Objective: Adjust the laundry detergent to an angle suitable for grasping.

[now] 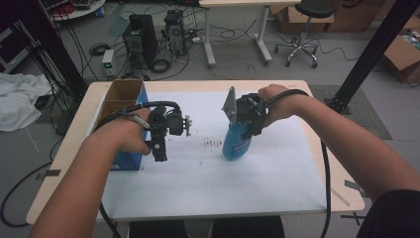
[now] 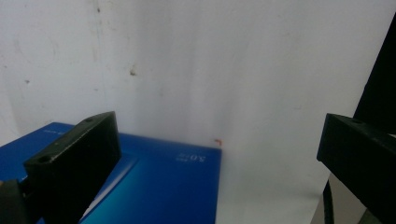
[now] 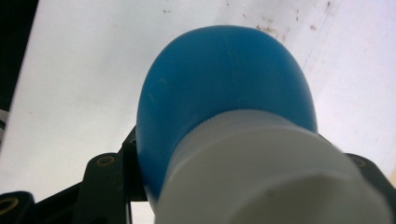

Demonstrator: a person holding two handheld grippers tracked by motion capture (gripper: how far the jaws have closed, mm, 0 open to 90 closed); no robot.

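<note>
A blue bottle (image 1: 235, 144) with a white cap stands upright on the white sheet (image 1: 213, 183) near the table's middle. My right gripper (image 1: 249, 120) is shut on the bottle's upper part from the right. In the right gripper view the blue body (image 3: 224, 79) and white cap (image 3: 275, 177) sit between the black jaws of that gripper (image 3: 233, 163). My left gripper (image 1: 159, 148) points down beside a blue carton (image 1: 127, 159) at the table's left, and it is open. In the left gripper view its jaws (image 2: 217, 135) stand wide apart over the carton's corner (image 2: 159, 182), with nothing between them.
Brown specks (image 1: 213, 144) dot the sheet between the two grippers. The carton's open brown top (image 1: 121, 96) reaches toward the table's far left edge. Beyond the table are computer towers (image 1: 140, 39), cables and a stool (image 1: 302, 29) on the floor.
</note>
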